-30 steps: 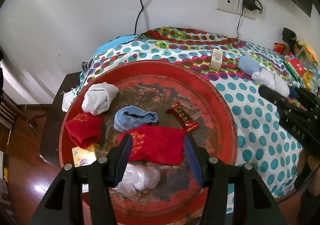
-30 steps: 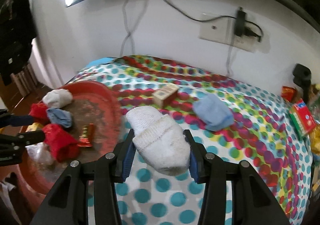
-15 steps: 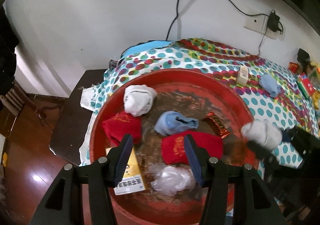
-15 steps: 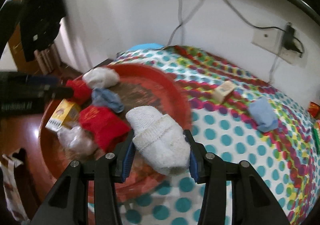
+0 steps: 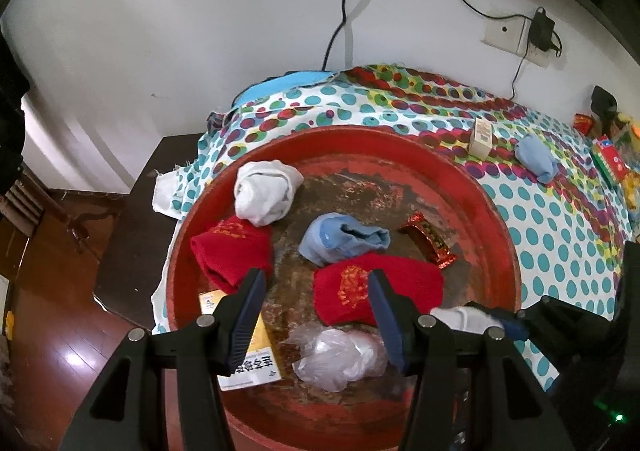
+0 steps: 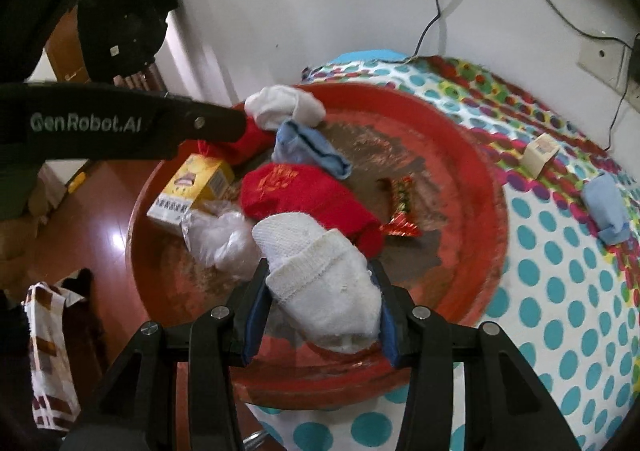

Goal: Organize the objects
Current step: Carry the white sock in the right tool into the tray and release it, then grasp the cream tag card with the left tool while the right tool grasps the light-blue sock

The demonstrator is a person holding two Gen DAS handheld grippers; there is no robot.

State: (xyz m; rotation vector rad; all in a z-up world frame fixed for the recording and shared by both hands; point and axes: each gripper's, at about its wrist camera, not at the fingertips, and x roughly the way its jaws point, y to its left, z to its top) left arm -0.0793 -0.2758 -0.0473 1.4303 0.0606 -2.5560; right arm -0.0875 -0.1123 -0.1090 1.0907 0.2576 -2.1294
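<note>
Left wrist view: the left tongs [image 5: 316,307] are hovering over the red tray [image 5: 502,235], jaws apart and gripping nothing. Below them are lying a red sock [image 5: 404,287], a blue sock [image 5: 344,237], a plastic bag [image 5: 340,355] and a yellow box [image 5: 256,363]. A small box [image 5: 482,133] and another blue sock [image 5: 536,157] are lying on the dotted tablecloth [image 5: 560,235], outside the tray.

Right wrist view: the right tongs [image 6: 322,309] are carrying the white sock [image 6: 320,283] over the tray's near edge. Their jaws are opening, with the sock between the pads and apparently touching both.

The step in hand appears to be depositing this sock. The next move calls for a full release, then lifting clear.
</note>
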